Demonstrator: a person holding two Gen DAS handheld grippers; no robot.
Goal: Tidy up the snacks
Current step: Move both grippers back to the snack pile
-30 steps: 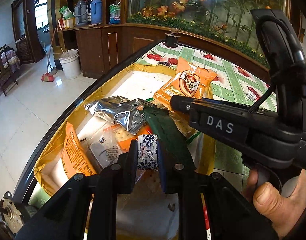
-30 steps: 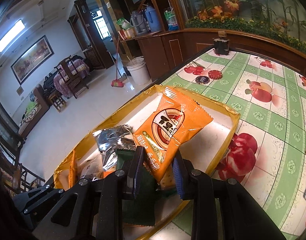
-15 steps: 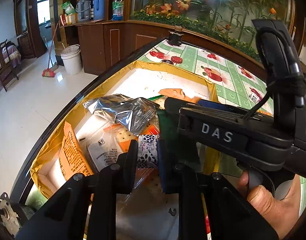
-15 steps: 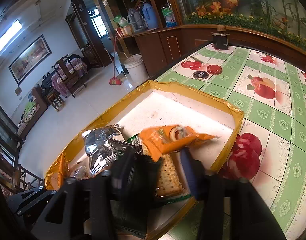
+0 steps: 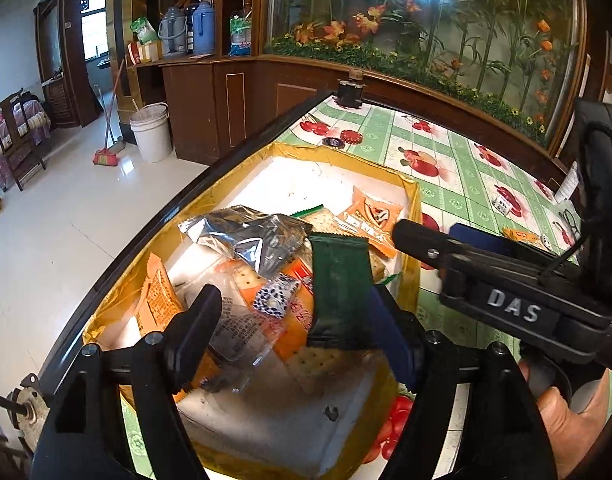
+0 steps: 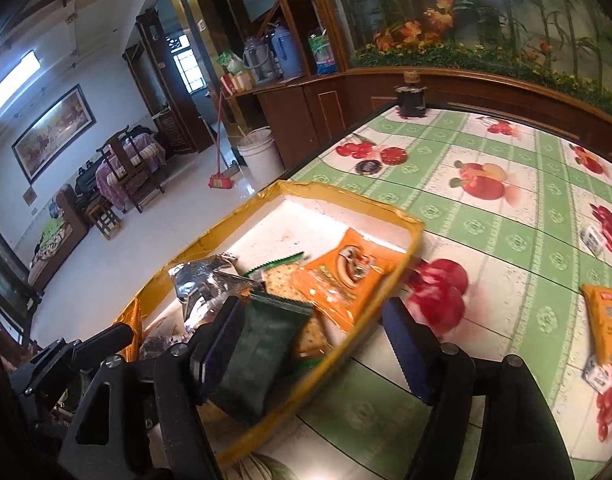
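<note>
A yellow-rimmed white box (image 5: 414,216) (image 6: 346,196) holds several snack packets. My left gripper (image 5: 293,332) hangs over its near end, jaws opening, nothing pressed between them. Below it a blue-and-white candy (image 5: 275,298) lies loose on the pile. A dark green packet (image 5: 338,292) (image 6: 261,344) leans beside its right finger. My right gripper (image 6: 314,344) straddles the box's near rim, jaws opening with nothing gripped. An orange packet (image 6: 342,276) (image 5: 374,220) lies flat in the box beyond it. A silver packet (image 5: 245,240) rests at the left.
On the green fruit-print tablecloth lie another orange packet (image 6: 610,324) and small white packets (image 6: 594,240) at the right. Two bottle caps (image 6: 394,156) and a dark jar (image 6: 412,100) sit toward the far edge. The table's black edge (image 5: 193,196) drops to the floor on the left.
The left jaws have spread and let go of the blue-and-white candy, which now lies on the pile. The right jaws opened and dropped the orange packet flat into the box, then drew back rightward.
</note>
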